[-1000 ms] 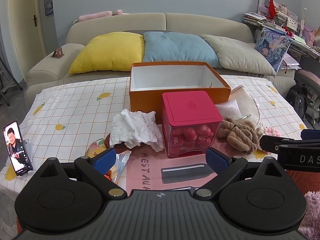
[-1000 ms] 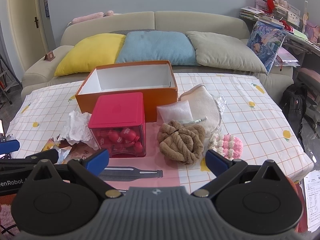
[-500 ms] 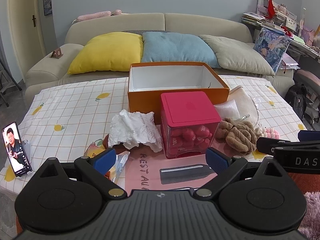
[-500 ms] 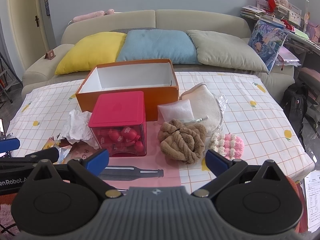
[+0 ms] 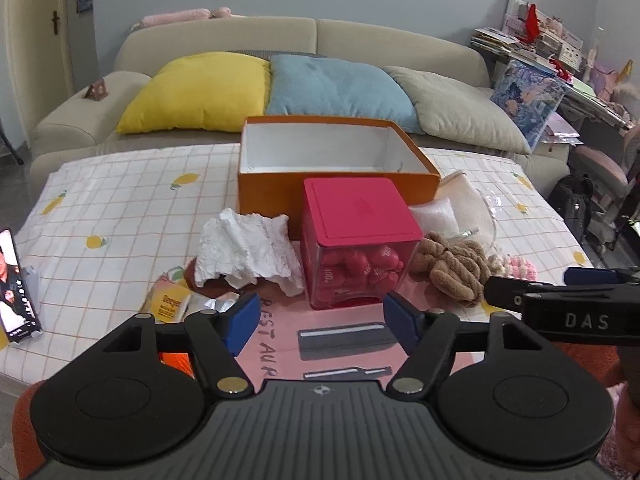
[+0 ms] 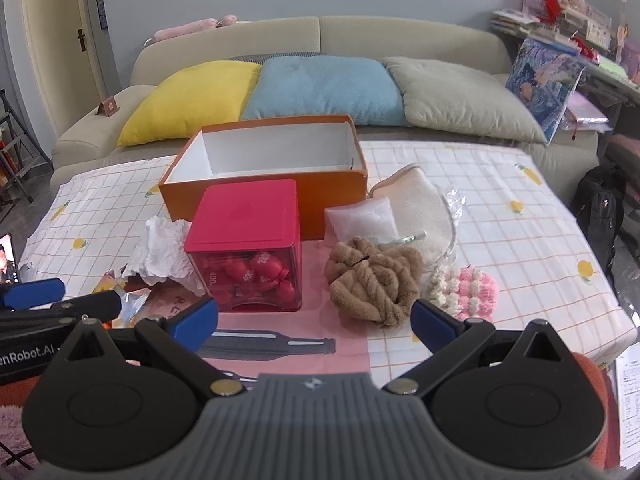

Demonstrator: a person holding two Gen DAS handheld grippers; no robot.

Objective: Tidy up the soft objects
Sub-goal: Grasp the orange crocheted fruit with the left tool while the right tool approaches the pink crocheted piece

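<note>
An empty orange box (image 5: 336, 178) (image 6: 272, 196) stands mid-table. In front of it are a crumpled white cloth (image 5: 248, 250) (image 6: 162, 252), a twisted brown towel (image 5: 452, 266) (image 6: 374, 280), a pink and white knitted piece (image 6: 466, 290) (image 5: 514, 268), a cream pouch (image 6: 420, 208) and a small white pad (image 6: 360, 220). My left gripper (image 5: 322, 320) is open and empty above the table's near edge, short of the cloth. My right gripper (image 6: 314, 326) is open and empty, just short of the brown towel.
A red-lidded clear cube (image 5: 360, 240) (image 6: 246, 244) full of red items stands between cloth and towel. Snack wrappers (image 5: 176, 304) lie at the near left, a phone (image 5: 16, 284) stands at the left edge. A pink mat (image 5: 328, 340) lies under the grippers. A sofa with cushions (image 5: 332, 84) is behind.
Both grippers have edged slightly forward toward the table items and stay open. Nothing on the table has moved.
</note>
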